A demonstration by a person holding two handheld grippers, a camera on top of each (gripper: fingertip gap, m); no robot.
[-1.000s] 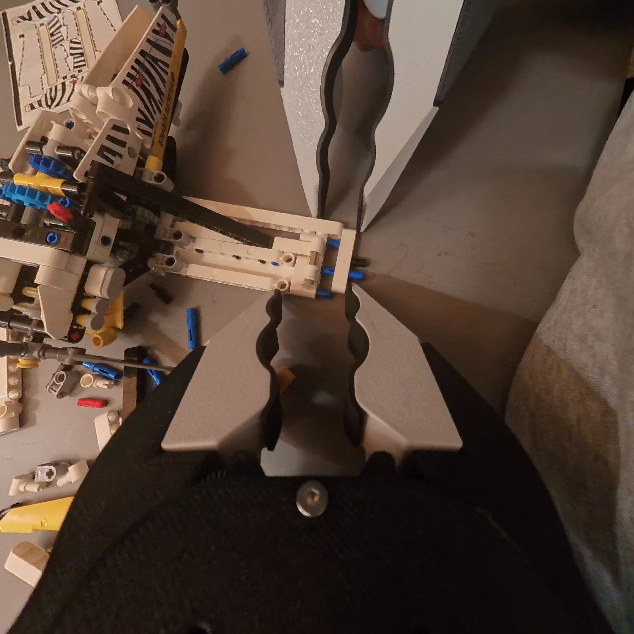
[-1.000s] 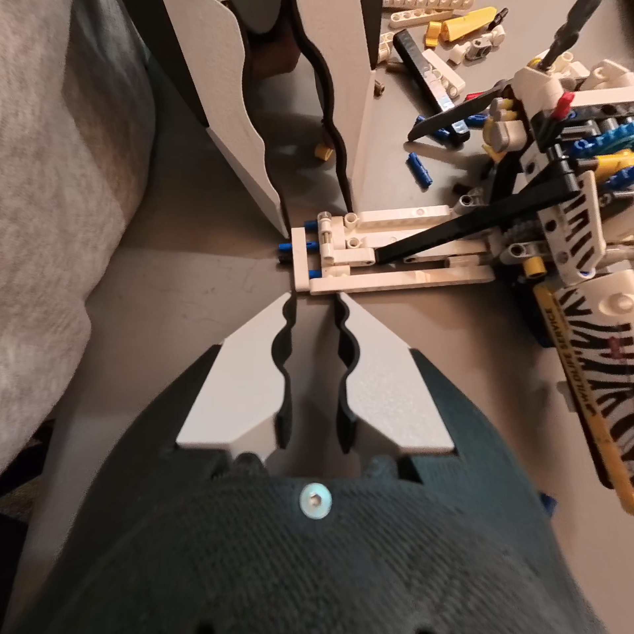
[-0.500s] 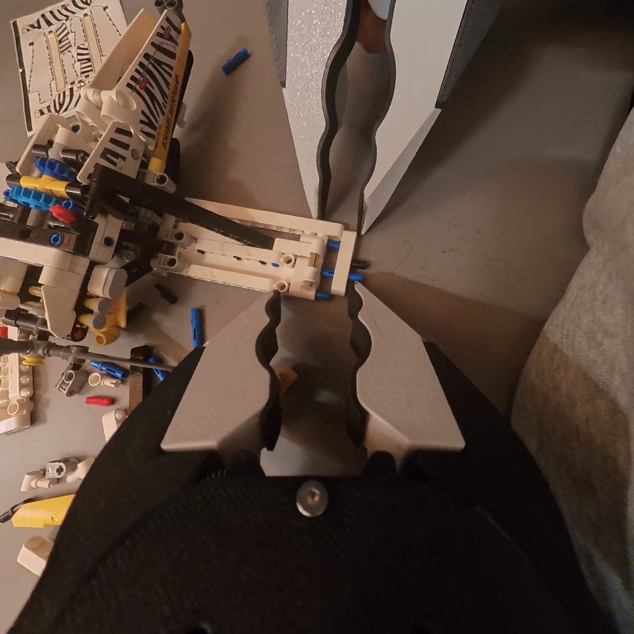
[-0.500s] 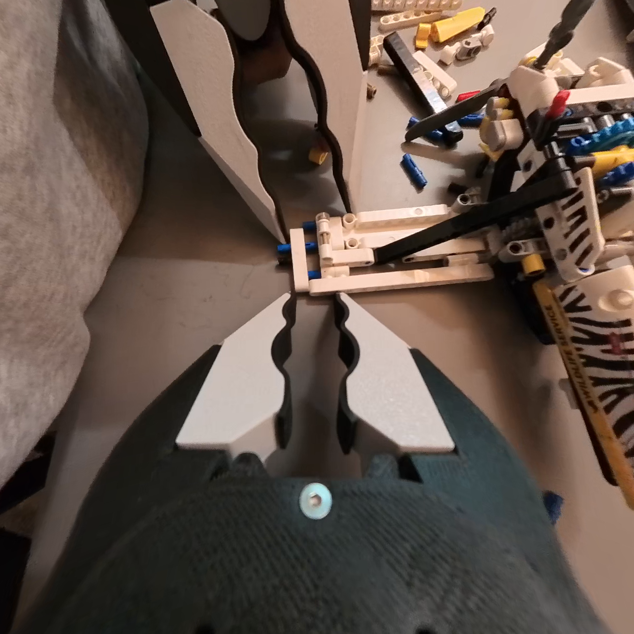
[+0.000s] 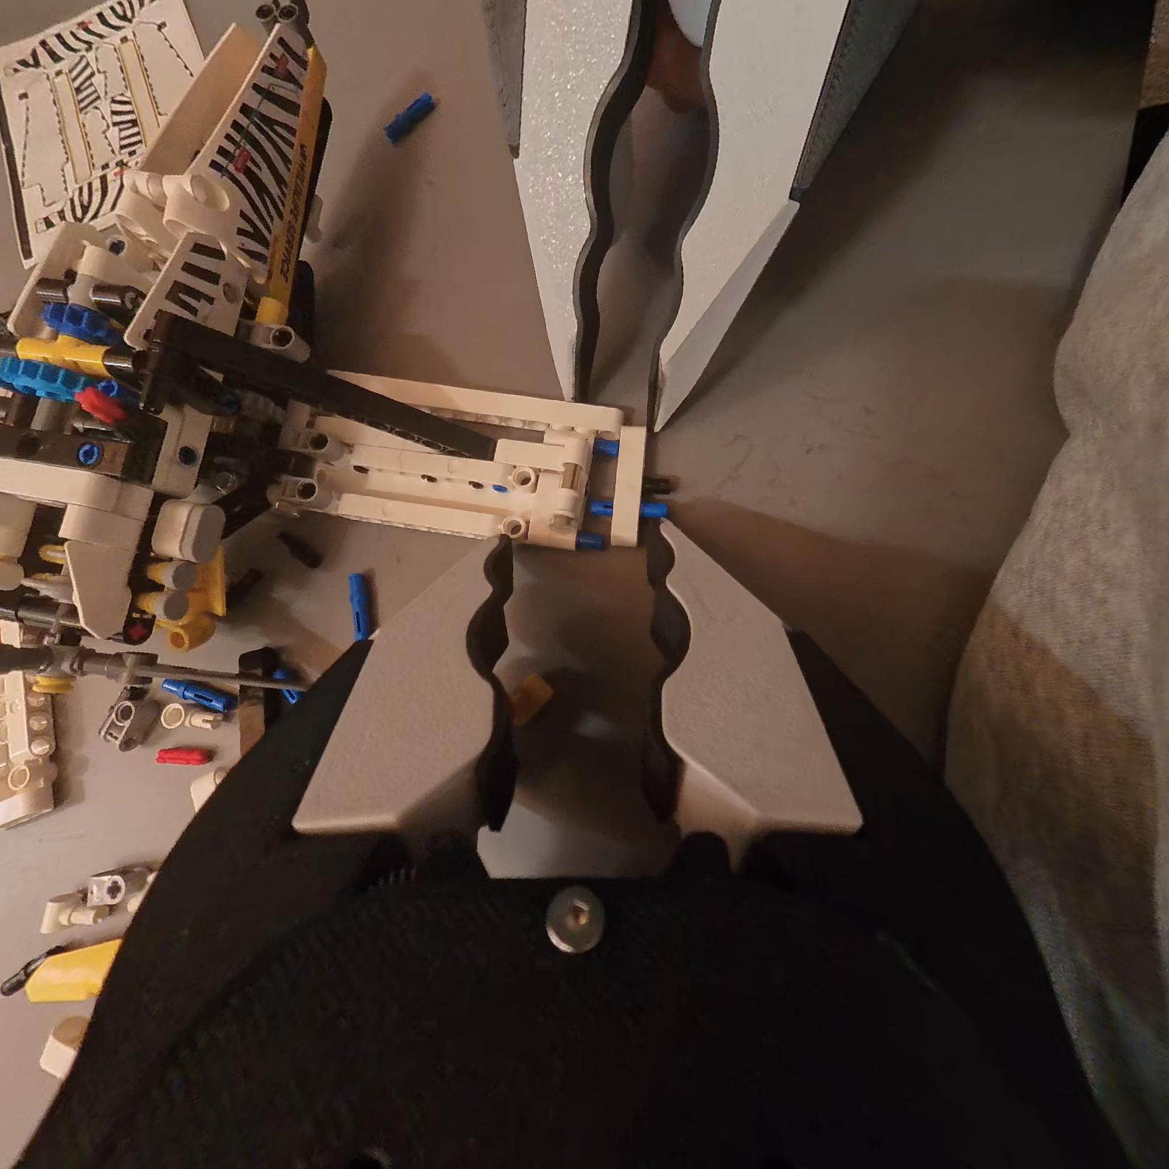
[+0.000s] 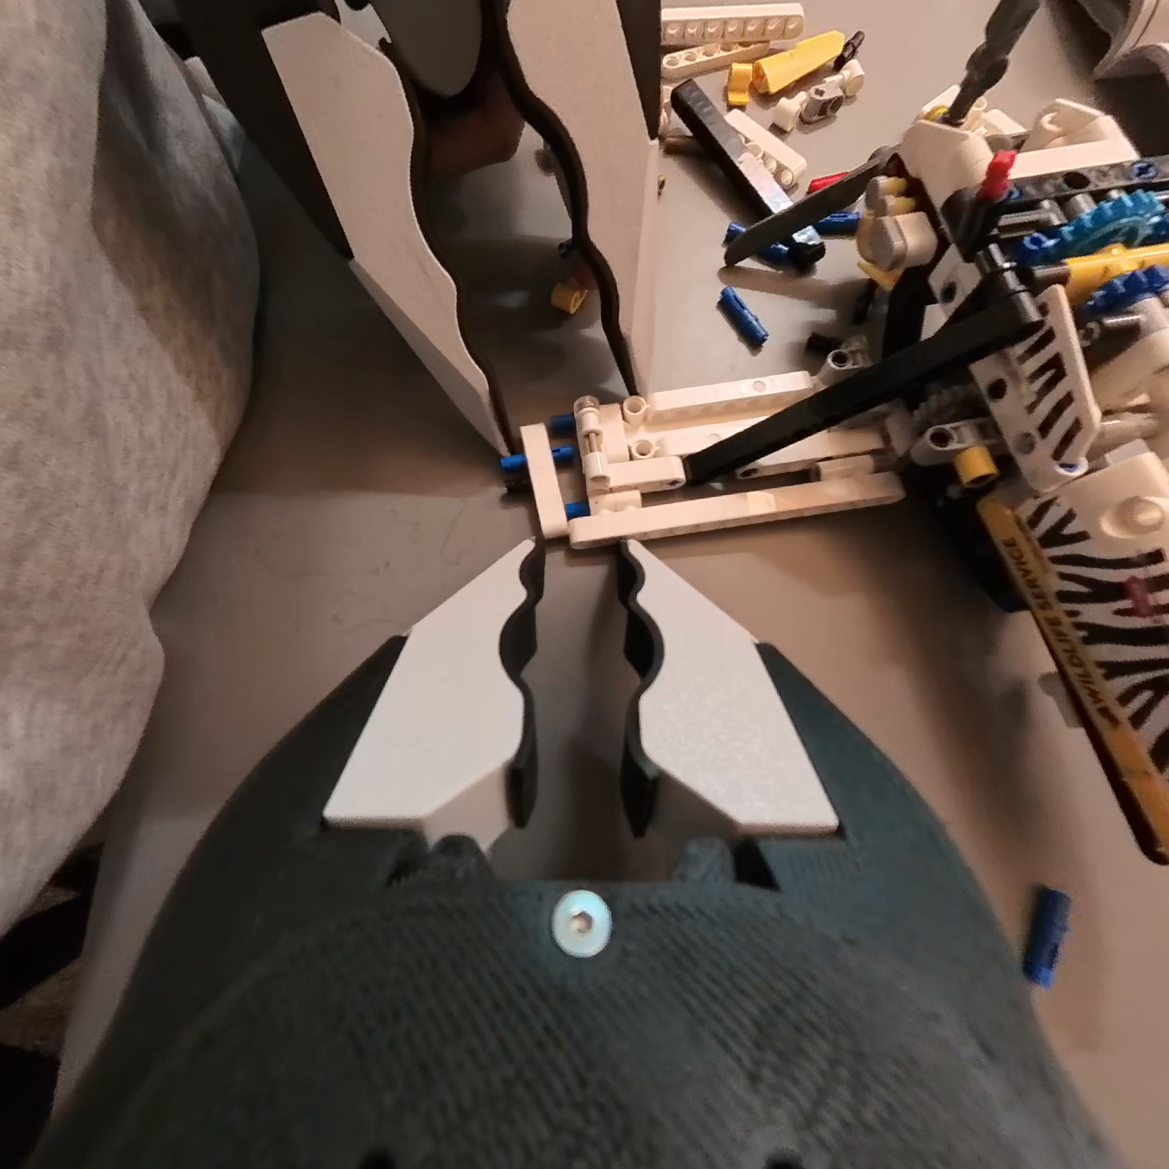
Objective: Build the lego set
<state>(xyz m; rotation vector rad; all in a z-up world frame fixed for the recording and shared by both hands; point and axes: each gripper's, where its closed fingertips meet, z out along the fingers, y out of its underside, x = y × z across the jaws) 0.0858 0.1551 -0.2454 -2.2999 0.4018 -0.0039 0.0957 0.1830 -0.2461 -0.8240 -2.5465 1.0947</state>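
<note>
The half-built model (image 5: 190,405) has zebra-striped panels, a black blade and a white tail frame (image 5: 455,487) lying flat on the grey table. A short white end beam (image 5: 629,487) sits on blue pins at the frame's tip, with a small gap to the frame. My left gripper (image 5: 579,544) is open, its fingertips touching the near side of the tail tip. My right gripper (image 6: 579,547) is open and meets the same tip (image 6: 547,487) from the opposite side. Each gripper shows across from the other, the right (image 5: 617,405) and the left (image 6: 566,417).
Loose pieces lie around: blue pins (image 5: 359,598), (image 5: 408,117), (image 6: 1047,946), a yellow piece (image 5: 69,971), white beams (image 6: 734,35) and a small yellow connector (image 6: 569,294). A sticker sheet (image 5: 82,120) lies at the far left. A grey cushion (image 5: 1075,632) borders the table.
Both grippers stay at the tail tip with the same jaw gaps. The views have shifted slightly; the left gripper sits a little further toward the cushion side.
</note>
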